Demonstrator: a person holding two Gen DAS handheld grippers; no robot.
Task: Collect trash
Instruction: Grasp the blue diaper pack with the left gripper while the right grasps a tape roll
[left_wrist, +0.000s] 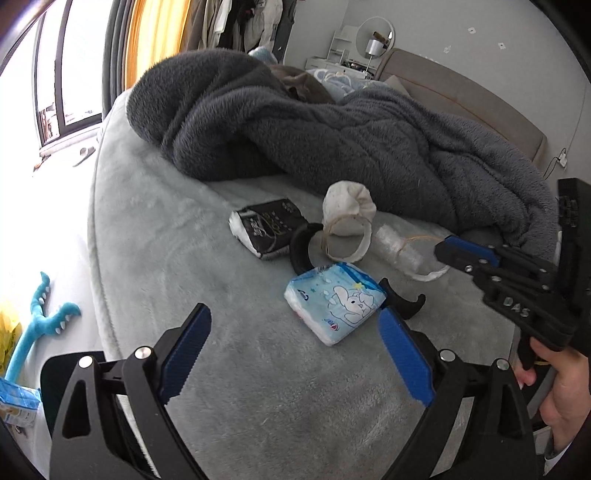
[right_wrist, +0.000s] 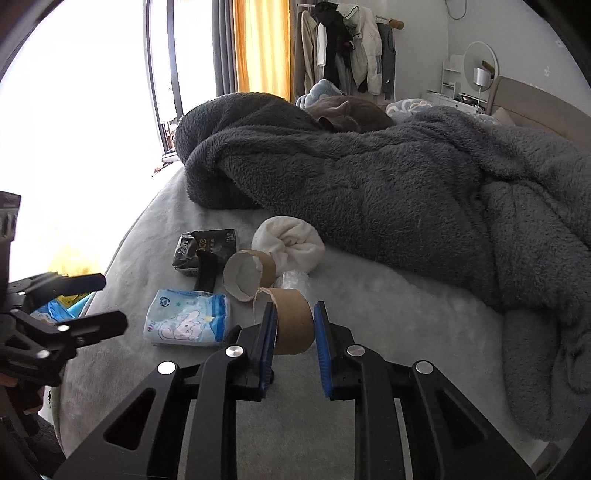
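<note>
A bedroom: on the pale bed cover (left_wrist: 155, 236), below a grey blanket (left_wrist: 332, 140), our left gripper (left_wrist: 291, 354) hangs spread and empty just short of the blue tissue pack (left_wrist: 334, 304). From the right wrist, our right gripper (right_wrist: 293, 328) clamps the brown cardboard tube (right_wrist: 291, 317) mid-bed; we should lift it straight, without crushing it. No bin shows, and the clear plastic (right_wrist: 291, 282) behind is hard to read

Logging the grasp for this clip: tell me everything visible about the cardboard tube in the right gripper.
The cardboard tube is a short brown roll core with a torn, ragged rim at its far open end. It lies on its side on the pale grey bedcover, clamped between the right gripper's blue pads, beside a second, similar tube.
</note>
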